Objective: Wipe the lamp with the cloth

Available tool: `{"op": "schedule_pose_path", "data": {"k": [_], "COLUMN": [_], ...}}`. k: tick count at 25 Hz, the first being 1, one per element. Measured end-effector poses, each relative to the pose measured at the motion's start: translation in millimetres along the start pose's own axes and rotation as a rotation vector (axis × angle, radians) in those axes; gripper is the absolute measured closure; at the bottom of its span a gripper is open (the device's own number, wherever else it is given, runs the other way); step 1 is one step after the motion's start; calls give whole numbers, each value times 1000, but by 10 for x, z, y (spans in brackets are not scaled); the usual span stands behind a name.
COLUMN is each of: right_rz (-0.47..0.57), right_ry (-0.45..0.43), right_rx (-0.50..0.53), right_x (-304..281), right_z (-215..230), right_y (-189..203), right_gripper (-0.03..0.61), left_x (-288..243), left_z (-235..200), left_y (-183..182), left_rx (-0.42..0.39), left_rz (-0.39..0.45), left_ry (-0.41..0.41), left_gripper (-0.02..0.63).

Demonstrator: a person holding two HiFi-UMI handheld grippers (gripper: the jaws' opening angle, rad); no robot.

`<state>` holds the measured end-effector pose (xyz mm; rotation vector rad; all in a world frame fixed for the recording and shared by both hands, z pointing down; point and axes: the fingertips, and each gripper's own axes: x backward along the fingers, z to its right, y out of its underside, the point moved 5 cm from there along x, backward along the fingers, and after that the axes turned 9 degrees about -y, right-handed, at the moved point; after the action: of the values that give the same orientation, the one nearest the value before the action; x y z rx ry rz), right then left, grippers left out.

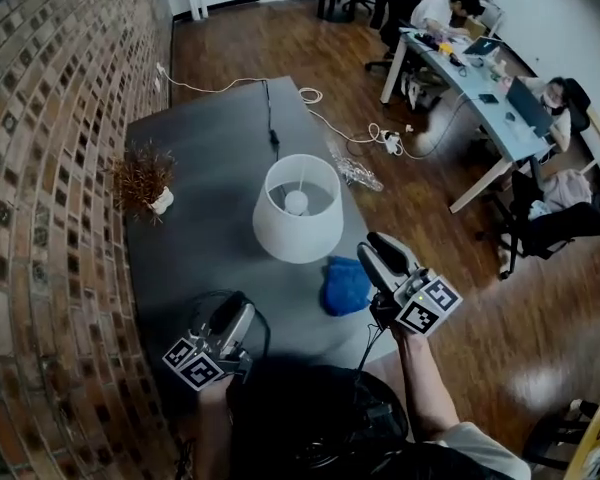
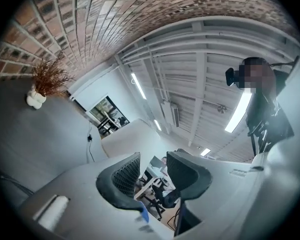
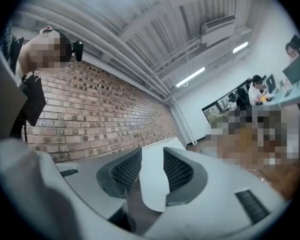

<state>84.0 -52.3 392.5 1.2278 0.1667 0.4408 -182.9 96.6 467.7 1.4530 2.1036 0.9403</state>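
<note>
A white lamp [image 1: 298,208] is seen upright in the middle of a grey table [image 1: 210,148] that is set against a brick wall [image 1: 50,168]. The blue cloth [image 1: 345,285] is seen crumpled on the table, just beside the lamp's shade on its near right, and is touched by neither claw. The left gripper [image 2: 152,164] is held released, with nothing between its jaws. The right gripper [image 3: 152,156] is likewise released and empty, with the shade seen beyond its jaws. A dried plant [image 1: 145,180] is placed near the wall.
</note>
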Motion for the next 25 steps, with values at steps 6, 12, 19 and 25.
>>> {"op": "schedule_pose_path", "data": {"k": [6, 12, 19, 25], "right_rz": [-11, -20, -35, -51], "right_ry": [-33, -58, -60, -58], "right_rx": [34, 49, 49, 51], "right_x": [-142, -176, -129, -124], "right_z": [-33, -79, -36, -11], "right_y": [-44, -33, 3, 30], "right_gripper": [449, 449, 449, 449], "left_x": [-48, -47, -71, -107], "left_z": [220, 269, 282, 312], "left_y": [-101, -74, -5, 38], "left_rx": [-92, -114, -115, -120], "left_rz": [2, -9, -20, -30], "left_ry": [12, 2, -11, -8], "left_gripper": [456, 456, 456, 456]}}
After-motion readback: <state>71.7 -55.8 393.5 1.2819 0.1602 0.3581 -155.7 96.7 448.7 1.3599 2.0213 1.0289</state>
